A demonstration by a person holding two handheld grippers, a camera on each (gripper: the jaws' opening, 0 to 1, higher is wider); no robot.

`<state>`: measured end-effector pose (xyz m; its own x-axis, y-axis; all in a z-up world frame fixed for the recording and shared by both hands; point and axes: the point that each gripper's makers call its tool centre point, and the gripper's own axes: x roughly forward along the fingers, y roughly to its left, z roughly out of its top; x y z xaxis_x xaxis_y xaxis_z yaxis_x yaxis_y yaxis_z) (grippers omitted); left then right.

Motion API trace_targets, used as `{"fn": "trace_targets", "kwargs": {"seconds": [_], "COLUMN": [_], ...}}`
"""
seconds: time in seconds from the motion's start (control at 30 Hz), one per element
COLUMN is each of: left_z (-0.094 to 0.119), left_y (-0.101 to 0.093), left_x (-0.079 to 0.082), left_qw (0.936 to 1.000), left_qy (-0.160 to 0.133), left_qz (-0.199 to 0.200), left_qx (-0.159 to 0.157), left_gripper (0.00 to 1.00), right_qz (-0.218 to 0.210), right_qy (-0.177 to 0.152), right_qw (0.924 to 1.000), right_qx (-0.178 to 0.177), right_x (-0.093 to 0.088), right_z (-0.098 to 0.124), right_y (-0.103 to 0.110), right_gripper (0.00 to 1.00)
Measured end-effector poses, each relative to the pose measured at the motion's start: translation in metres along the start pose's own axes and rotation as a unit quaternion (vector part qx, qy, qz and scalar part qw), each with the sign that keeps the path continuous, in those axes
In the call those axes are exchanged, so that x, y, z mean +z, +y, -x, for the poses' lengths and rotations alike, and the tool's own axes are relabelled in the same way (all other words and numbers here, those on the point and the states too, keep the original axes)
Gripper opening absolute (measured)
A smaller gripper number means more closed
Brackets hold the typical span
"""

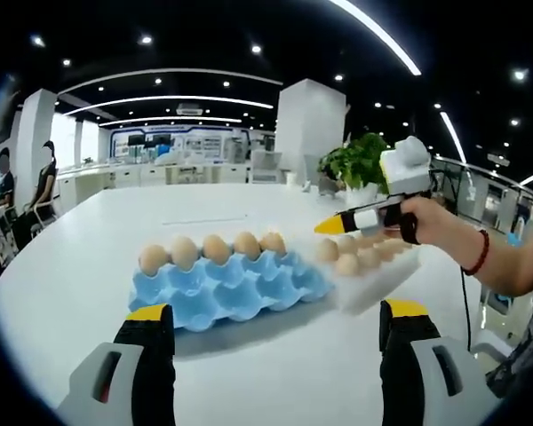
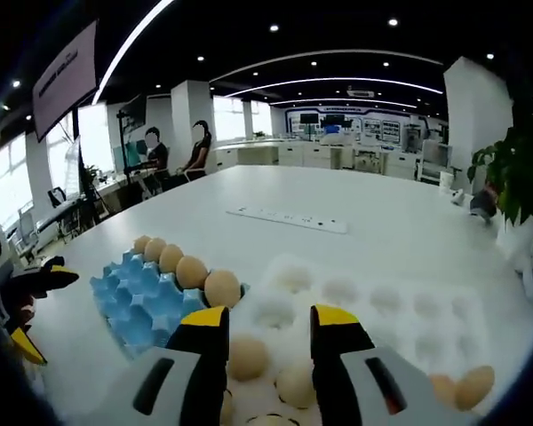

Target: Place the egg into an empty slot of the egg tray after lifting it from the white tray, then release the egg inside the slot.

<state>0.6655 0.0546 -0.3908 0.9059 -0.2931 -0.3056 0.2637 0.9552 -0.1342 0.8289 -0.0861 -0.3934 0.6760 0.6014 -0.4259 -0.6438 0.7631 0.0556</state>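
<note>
Egg (image 2: 247,357) in near slot of white tray (image 2: 400,306), light, smooth, brittle, best pinched gently across its middle; right gripper (image 2: 268,321) spread just above it, blue egg tray (image 2: 138,306) left, left gripper (image 1: 275,321) spread, idle.

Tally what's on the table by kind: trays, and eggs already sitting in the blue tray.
Trays: 2, the blue egg tray and the white tray
Eggs in the blue egg tray: 5, along one row
Total: 7
</note>
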Motion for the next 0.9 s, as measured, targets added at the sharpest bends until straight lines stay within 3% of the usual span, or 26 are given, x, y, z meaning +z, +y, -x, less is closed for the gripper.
{"fn": "trace_targets", "kwargs": {"seconds": [0.53, 0.9], "left_z": [-0.006, -0.006], "left_y": [-0.009, -0.007], "left_x": [0.002, 0.001], "left_qw": [0.9999, 1.0], "left_qy": [-0.006, -0.003], "left_qz": [0.004, 0.0], "left_qx": [-0.01, -0.003], "left_gripper": [0.96, 0.95], "right_qz": [-0.005, -0.011], "right_qy": [-0.011, -0.015], "right_qw": [0.9999, 0.9998], "right_qx": [-0.007, 0.004], "right_x": [-0.007, -0.013], "right_z": [0.038, 0.057], "right_y": [-0.016, -0.008], "right_gripper": [0.38, 0.38]}}
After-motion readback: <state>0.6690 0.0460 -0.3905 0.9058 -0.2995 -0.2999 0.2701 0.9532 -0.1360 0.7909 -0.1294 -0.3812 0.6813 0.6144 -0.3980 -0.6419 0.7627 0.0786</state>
